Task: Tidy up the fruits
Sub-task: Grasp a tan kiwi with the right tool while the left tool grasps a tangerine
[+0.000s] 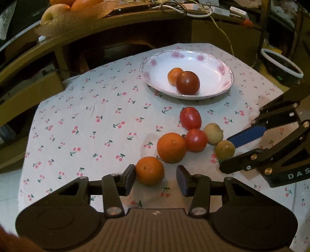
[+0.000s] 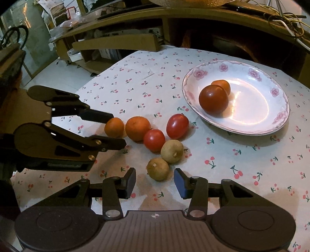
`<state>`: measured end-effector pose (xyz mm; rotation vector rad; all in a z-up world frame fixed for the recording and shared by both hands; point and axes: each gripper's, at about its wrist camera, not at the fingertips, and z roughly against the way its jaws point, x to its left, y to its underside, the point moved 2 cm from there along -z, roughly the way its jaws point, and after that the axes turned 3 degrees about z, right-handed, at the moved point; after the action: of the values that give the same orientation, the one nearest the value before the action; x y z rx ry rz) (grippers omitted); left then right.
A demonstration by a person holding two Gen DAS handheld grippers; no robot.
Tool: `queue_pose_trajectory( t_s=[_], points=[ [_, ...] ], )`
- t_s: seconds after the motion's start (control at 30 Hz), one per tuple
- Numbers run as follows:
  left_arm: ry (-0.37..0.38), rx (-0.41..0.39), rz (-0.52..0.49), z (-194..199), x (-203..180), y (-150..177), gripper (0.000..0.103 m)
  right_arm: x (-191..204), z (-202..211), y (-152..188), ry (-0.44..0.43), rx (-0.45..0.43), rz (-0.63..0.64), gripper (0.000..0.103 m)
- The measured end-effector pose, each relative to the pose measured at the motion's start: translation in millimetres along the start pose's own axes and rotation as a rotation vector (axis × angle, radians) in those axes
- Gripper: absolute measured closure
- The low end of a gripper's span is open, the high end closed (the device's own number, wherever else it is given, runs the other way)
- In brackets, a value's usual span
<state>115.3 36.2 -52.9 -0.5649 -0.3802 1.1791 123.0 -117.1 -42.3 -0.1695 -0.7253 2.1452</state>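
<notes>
A white plate with pink flowers (image 1: 222, 85) (image 2: 271, 120) holds a dark red tomato (image 1: 188, 83) (image 2: 213, 99) and a small orange (image 1: 174, 75) (image 2: 222, 85). On the cherry-print cloth lie two oranges (image 1: 149, 170) (image 1: 171, 147), two red tomatoes (image 1: 190, 117) (image 1: 196, 140) and two brown-green fruits (image 1: 213, 133) (image 1: 224, 149). My left gripper (image 1: 156, 177) (image 2: 116, 129) is open around the nearest orange (image 2: 114, 127). My right gripper (image 2: 155, 181) (image 1: 225, 153) is open around the nearest brown-green fruit (image 2: 158, 168).
A wooden desk with cables (image 1: 193, 11) and a basket of fruit (image 1: 64, 11) stands behind the table. A dark bowl with a white rim (image 1: 281, 66) sits at the right. The table's left edge (image 1: 29, 135) drops to a tiled floor.
</notes>
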Motion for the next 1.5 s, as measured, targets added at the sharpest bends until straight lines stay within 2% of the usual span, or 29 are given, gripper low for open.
queue_pose_trajectory(
  t_s=[0.17,0.3,0.7,0.87,0.93,1.03,1.2,1.4,1.5],
  points=[
    [-0.007,0.001,-0.001,0.8,-2.4,-0.3,0.055,-2.6,-1.3,-0.9,0.002,0.000,-0.014,0.077],
    [0.011,0.010,0.003,3.9,-4.5,0.4,0.066,-2.6,-0.9,-0.7,0.005,0.002,-0.010,0.079],
    [0.058,-0.017,-0.022,33.4,-34.7,8.1,0.066,-4.5,25.1,20.6,0.031,0.012,-0.014,0.079],
    [0.086,-0.016,-0.029,36.2,-48.7,13.4,0.066,1.9,35.7,33.2,0.046,0.008,-0.005,0.079],
    [0.076,-0.020,-0.057,35.3,-54.1,13.9,0.066,2.4,32.6,37.3,0.058,0.022,0.003,0.079],
    [0.070,-0.028,-0.067,34.2,-55.2,14.0,0.064,0.6,29.8,38.1,0.061,0.023,0.008,0.079],
    [0.026,-0.033,-0.108,30.3,-52.2,18.0,0.050,-1.7,27.4,35.6,0.056,0.021,0.019,0.073],
    [-0.007,-0.016,-0.089,20.2,-39.8,18.9,0.049,-0.2,25.1,34.8,0.055,0.017,0.035,0.071],
    [0.006,-0.003,-0.076,15.6,-37.6,19.3,0.049,-1.1,24.9,33.0,0.056,0.014,0.035,0.071]
  ],
)
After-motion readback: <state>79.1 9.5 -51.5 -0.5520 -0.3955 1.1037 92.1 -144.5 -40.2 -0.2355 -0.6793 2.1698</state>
